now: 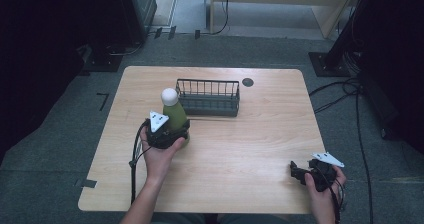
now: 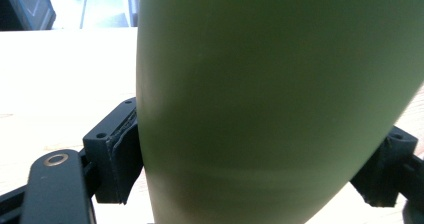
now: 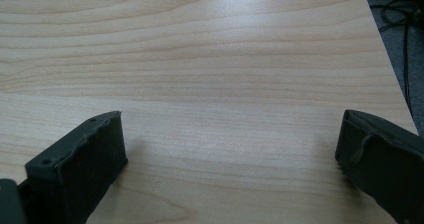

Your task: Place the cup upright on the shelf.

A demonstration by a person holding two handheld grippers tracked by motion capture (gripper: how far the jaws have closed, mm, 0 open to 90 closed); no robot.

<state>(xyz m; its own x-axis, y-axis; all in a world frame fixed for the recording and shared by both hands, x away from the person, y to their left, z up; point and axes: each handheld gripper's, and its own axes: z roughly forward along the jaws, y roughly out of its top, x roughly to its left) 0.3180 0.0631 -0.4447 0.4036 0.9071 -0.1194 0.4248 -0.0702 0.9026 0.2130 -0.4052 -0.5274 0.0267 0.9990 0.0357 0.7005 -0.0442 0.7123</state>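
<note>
**Left gripper clamped on the one bottle**

Now, counting across the table (image 1: 260, 149) from left to right: one green bottle (image 1: 174, 115) with a white cap (image 1: 169, 96), one dark wire basket (image 1: 208, 98), and one small dark disc (image 1: 248, 82) near the far edge. Two grippers are in hand, one each.

Left gripper (image 1: 165, 134) has its jaws pressed against both sides of the bottle low on its body (its own view has the green wall (image 2: 270, 99) close up, with a black pad (image 2: 122, 154) flat against it). That bottle stands upright on the left half of the table, just in front of the basket's left end.

Right gripper (image 1: 307, 173) sits near the front right corner, well apart from the bottle and basket. Its jaws stand wide apart over bare wood (image 3: 220, 84), with nothing between them.
</note>
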